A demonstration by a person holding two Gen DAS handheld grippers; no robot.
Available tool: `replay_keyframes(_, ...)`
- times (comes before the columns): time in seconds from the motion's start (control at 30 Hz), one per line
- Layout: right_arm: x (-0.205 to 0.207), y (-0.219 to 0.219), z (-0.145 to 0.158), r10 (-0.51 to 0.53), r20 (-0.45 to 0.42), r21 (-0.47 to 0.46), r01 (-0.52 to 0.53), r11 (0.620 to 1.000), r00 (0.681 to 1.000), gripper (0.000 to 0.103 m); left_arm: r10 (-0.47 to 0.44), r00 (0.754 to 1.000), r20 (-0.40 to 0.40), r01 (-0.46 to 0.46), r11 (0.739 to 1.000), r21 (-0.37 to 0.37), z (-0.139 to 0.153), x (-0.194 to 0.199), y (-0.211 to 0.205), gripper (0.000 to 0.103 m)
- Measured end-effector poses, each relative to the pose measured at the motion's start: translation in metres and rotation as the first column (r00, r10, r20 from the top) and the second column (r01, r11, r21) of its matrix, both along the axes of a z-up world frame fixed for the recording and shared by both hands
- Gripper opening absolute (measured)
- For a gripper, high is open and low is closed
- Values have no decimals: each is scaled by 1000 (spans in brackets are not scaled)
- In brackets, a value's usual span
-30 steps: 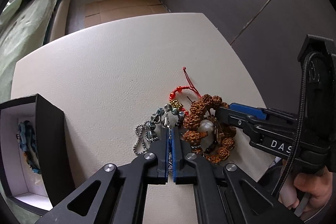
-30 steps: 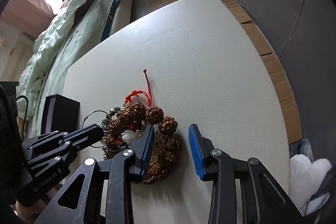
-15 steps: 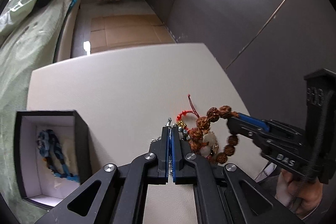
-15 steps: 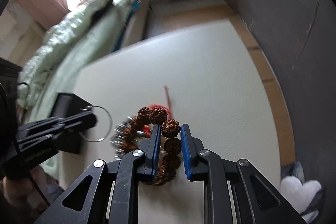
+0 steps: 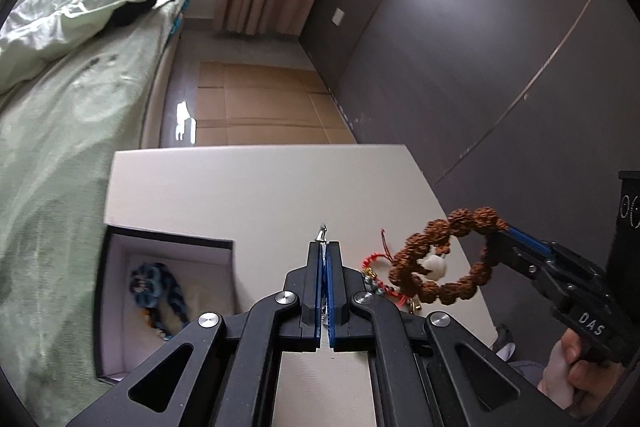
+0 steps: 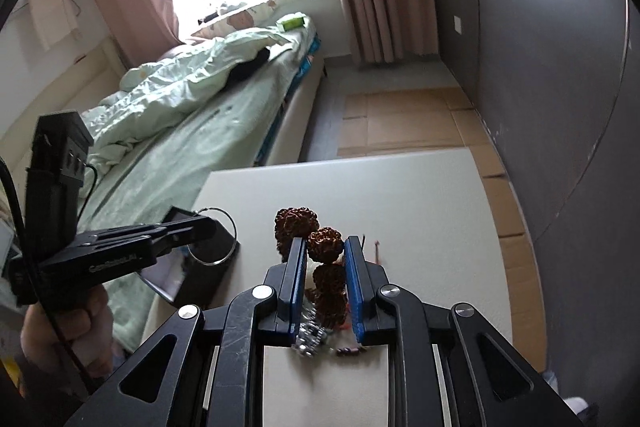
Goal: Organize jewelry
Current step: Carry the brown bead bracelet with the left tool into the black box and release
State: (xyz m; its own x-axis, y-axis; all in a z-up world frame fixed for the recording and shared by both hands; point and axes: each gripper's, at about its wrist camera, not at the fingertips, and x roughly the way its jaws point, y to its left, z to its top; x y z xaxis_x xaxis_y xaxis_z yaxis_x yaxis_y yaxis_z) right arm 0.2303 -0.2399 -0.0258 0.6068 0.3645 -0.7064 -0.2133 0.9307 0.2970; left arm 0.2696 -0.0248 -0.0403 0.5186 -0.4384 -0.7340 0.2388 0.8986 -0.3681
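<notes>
Left wrist view: the left claw (image 5: 324,255) is closed on a thin metal clasp (image 5: 321,231). Over the bench (image 5: 256,187), the right claw (image 5: 505,231) holds a bracelet (image 5: 444,259) of knobbly brown beads, probably light, floppy and tangled with cords. An open box (image 5: 168,247) sits left.

Right wrist view: the right claw (image 6: 326,259) pinches the beads. A ring (image 6: 212,237) hangs from the left claw (image 6: 214,227).
</notes>
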Motion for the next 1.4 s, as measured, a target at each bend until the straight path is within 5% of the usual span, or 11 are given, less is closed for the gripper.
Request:
replay_keyframes(0.33,6,39,38,61,73,3,-61,998,995,20,75,997,1,-75,997,-29,2,-7,56,1)
replay_keyframes(0.53,13,77,42,122,82,17,-123,992,989,20,88,993,-81,-90,996,-19,-12,-3,79,4)
replay_keyframes(0.6,14,88,39,143,77,22,-146,989,987,20,89,987,-136,-92,996,-17,-21,-1,84,11)
replay_keyframes(0.67,16,99,37,168,71,26,-170,985,983,20,107,983,-149,-111,994,-16,-23,-3,91,44)
replay_keyframes(0.73,17,109,34,191,66,33,-193,981,979,20,120,984,-130,-124,992,-27,-20,-5,98,60)
replay_keyframes(1.4,33,176,-2,331,-39,126,-324,937,943,21,290,952,-98,-298,951,-85,-11,-19,167,60)
